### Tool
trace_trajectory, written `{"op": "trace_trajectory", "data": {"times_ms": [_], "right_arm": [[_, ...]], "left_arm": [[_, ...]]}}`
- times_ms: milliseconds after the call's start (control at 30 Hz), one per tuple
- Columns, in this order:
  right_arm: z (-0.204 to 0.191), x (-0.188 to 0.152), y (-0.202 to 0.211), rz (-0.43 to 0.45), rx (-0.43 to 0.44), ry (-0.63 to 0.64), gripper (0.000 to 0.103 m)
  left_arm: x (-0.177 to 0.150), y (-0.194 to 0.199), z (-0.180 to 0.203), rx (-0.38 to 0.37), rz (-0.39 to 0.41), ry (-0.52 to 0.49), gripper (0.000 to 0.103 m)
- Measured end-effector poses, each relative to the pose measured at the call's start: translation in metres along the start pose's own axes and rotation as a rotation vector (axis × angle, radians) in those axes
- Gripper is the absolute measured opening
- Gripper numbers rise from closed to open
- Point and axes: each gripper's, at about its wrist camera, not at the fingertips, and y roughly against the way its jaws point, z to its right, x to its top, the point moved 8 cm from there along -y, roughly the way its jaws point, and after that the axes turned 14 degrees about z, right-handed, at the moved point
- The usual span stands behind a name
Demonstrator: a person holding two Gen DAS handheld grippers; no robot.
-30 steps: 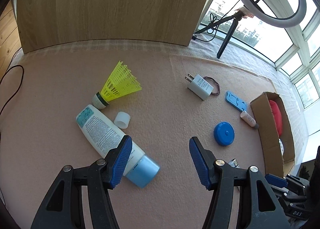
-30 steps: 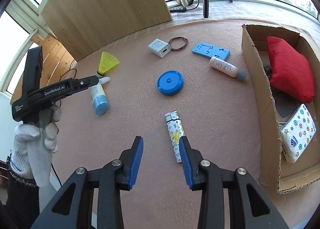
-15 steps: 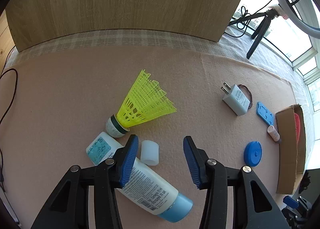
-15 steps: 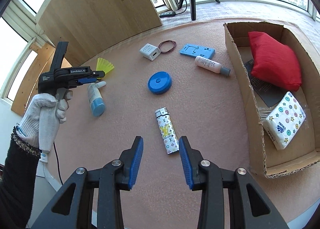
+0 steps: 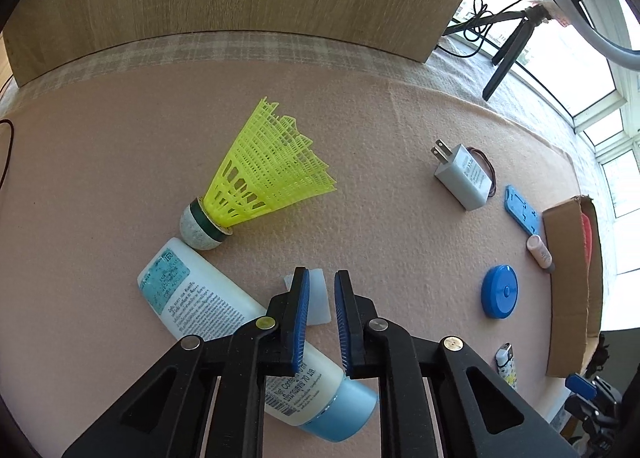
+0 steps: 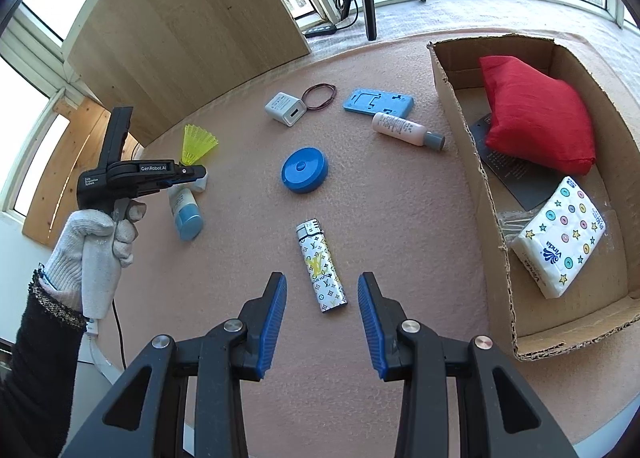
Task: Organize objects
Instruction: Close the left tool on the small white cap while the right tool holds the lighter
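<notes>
The left gripper (image 5: 321, 302) is nearly closed around the white cap (image 5: 318, 296): its 2 blue pads (image 5: 300, 314) flank the cap, but whether they already press it I cannot tell. The cap lies on the pink mat (image 5: 120, 162), just beside the lotion tube (image 5: 224, 318) and near the yellow shuttlecock (image 5: 264, 178). Judging from this, the step in hand is pinching the cap. To do it well, keep the pads square on the cap's sides, squeeze gently so the light piece does not pop out, and lift straight up clear of the tube.

The right gripper (image 6: 322, 314) hangs open above the mat, with the lighter (image 6: 321, 266) lying just ahead between its 2 fingers. Farther out lie the blue disc (image 6: 304, 170), the charger (image 6: 285, 109) and the small bottle (image 6: 406, 131). The cardboard box (image 6: 496, 218), on the right, is the likely destination.
</notes>
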Motion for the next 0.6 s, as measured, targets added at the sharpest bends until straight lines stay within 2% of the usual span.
{"op": "trace_trajectory", "data": {"times_ms": [100, 233, 300, 367, 433, 600], "right_arm": [[-0.003, 0.000, -0.001, -0.002, 0.003, 0.010, 0.034], [-0.005, 0.000, -0.001, -0.004, 0.005, 0.013, 0.034], [-0.004, -0.002, -0.001, -0.008, 0.009, 0.007, 0.034], [-0.004, -0.003, -0.002, -0.014, 0.012, 0.000, 0.034], [-0.002, -0.005, -0.002, -0.017, 0.011, -0.005, 0.034], [0.002, -0.004, 0.000, -0.013, 0.003, -0.013, 0.034]], "left_arm": [[-0.004, 0.001, 0.021, -0.070, -0.014, -0.006, 0.008], [0.004, 0.011, 0.024, -0.042, 0.023, -0.001, 0.008], [0.010, 0.011, 0.022, -0.007, 0.034, -0.008, 0.012], [0.011, 0.007, 0.021, 0.019, 0.026, -0.023, 0.033], [0.010, 0.000, 0.023, 0.036, 0.012, -0.060, 0.041], [0.000, -0.013, 0.024, 0.084, -0.026, -0.125, 0.041]]}}
